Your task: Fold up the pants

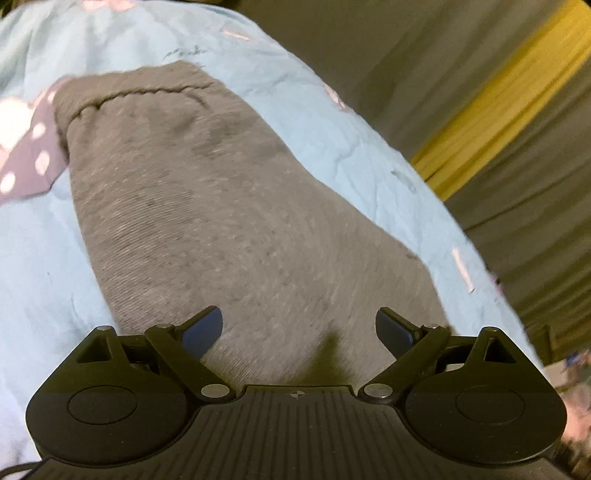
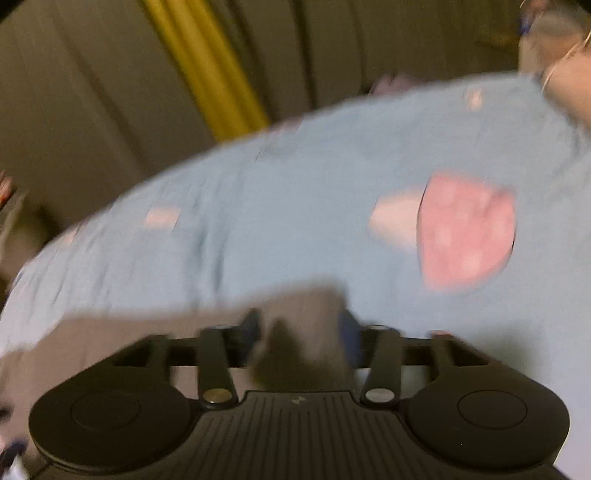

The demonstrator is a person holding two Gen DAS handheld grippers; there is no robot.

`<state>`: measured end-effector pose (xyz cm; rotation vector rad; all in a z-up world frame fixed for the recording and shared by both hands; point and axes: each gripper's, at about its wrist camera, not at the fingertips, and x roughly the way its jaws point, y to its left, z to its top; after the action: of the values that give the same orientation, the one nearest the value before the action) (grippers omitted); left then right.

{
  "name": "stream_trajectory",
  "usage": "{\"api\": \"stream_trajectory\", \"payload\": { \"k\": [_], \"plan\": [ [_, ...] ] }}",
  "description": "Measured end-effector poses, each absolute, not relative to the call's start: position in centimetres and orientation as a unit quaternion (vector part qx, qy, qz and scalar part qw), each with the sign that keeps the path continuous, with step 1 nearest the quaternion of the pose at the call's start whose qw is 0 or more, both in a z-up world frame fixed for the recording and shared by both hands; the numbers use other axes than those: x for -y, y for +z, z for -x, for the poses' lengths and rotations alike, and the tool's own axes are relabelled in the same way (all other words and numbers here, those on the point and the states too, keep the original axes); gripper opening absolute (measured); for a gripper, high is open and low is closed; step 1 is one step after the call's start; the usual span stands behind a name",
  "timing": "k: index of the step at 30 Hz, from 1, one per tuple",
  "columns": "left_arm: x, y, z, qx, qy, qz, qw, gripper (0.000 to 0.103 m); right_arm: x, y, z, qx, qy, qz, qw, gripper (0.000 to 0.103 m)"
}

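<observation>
The grey knit pants [image 1: 207,206] lie folded into a long strip on a light blue bedsheet [image 1: 332,122], with a stitched hem at the far end. My left gripper [image 1: 299,328] is open, its blue-padded fingers spread wide just above the near part of the pants, holding nothing. In the blurred right wrist view, my right gripper [image 2: 301,328] is partly open with an edge of the grey pants [image 2: 147,332] lying between and under its fingers; no grip shows.
The sheet carries a pink dotted patch [image 2: 465,229] and a purple dotted patch [image 1: 29,155]. Beyond the bed edge stand dull curtains with a yellow stripe [image 1: 506,99]. Clutter [image 2: 554,33] sits at the far right.
</observation>
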<state>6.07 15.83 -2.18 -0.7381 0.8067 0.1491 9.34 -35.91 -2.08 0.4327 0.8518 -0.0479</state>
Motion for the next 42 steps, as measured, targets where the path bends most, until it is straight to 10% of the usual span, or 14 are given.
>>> {"api": "stream_trajectory", "payload": {
  "k": [14,24,34,39,42],
  "plan": [
    [-20.3,-0.6,-2.0,-0.345,0.08,0.413,0.839,0.096,22.7,-0.3,-4.8,-0.366,-0.016,0.03,0.93,0.097],
    [-11.3,0.0,-9.7,-0.444,-0.184,0.312,0.819,0.096,29.3,-1.4,-2.9,-0.406,-0.195,-0.024,0.892,0.098],
    [-4.4,-4.4,-18.8,-0.52,-0.216,0.277,0.778,0.027,33.3,-2.6,0.3,-0.407,-0.184,-0.127,0.886,0.099],
    [-2.7,-4.1,-20.1,-0.544,-0.205,0.227,0.781,0.037,33.8,-3.1,-0.1,-0.412,-0.174,-0.145,0.882,0.099],
    [-2.4,-4.2,-20.3,-0.54,-0.21,0.228,0.783,0.021,34.1,-3.2,0.1,-0.41,-0.17,-0.156,0.882,0.099]
  ]
}}
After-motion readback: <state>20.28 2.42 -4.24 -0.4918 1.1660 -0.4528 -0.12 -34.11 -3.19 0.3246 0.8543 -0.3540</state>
